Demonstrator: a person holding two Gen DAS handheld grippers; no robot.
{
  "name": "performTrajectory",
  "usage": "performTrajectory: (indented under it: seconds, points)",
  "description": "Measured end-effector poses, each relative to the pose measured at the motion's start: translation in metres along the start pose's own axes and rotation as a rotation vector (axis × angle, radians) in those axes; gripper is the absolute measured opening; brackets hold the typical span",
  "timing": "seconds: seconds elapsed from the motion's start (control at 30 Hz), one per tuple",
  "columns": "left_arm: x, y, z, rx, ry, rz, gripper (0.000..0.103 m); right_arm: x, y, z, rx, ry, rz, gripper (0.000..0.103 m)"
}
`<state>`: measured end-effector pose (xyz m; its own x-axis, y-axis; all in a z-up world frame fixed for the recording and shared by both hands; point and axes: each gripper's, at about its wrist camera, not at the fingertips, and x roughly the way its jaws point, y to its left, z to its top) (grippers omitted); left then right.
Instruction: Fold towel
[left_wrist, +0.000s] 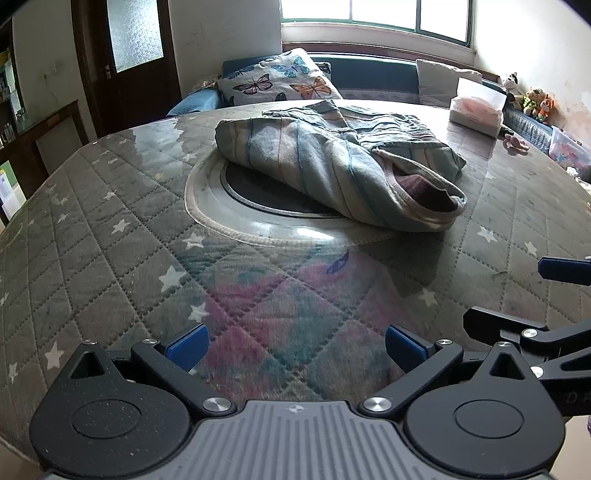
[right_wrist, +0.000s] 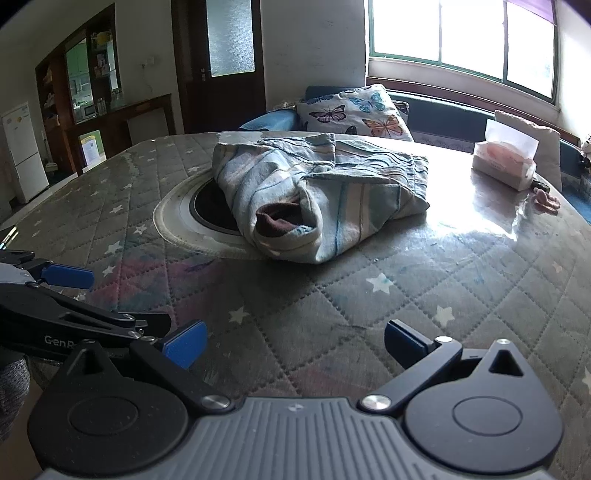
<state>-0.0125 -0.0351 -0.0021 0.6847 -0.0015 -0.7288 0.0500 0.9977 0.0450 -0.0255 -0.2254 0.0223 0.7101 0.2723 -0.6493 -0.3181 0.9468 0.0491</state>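
Grippers come nearest in both views: we see the left gripper (left_wrist: 295, 347) with its blue pads spread wide and nothing between them, hanging over the near edge of the table (left_wrist: 110, 206), and the right gripper (right_wrist: 293, 345) likewise spread and empty, just beside it on the same near edge. Each shows in the other's view as a dark linkage with a blue tip at the side of the frame. Between the fingertips and the cloth we find a broad band of bare quilted cover (right_wrist: 424, 295), grey with white stars and a faded pink and teal patch, under a glossy clear sheet; this band lies free on both sides. Farther in, the towel (left_wrist: 332, 162), pale blue with thin stripes, lies crumpled in a loose heap near the middle of the table, well apart from both grippers. Its near end curls into an open roll showing a dark red inner face, and its left part overlaps the dark round inset (left_wrist: 258, 192) and the pale ring around it. Beyond the towel, toward the far right edge, stands a tissue box (right_wrist: 506, 162), apart from the cloth. Past the far edge we see a butterfly cushion (left_wrist: 280, 79) on a blue bench under the window (right_wrist: 461, 33).
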Motion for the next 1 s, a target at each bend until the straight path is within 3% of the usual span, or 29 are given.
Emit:
performTrajectory:
  seconds: [0.57,0.87,1.0]
  points:
    - [0.012,0.003,0.024,0.023,0.000,0.000,0.103,0.009,-0.013,0.028,0.004,-0.018,0.009,0.103]
    - [0.015,0.013,0.054,0.020,-0.035,-0.001,0.102,0.016,-0.031,0.058,0.006,-0.041,-0.004,0.102]
    - [0.020,0.020,0.072,-0.004,-0.043,-0.013,0.093,0.024,-0.043,0.075,0.017,-0.041,-0.005,0.098]
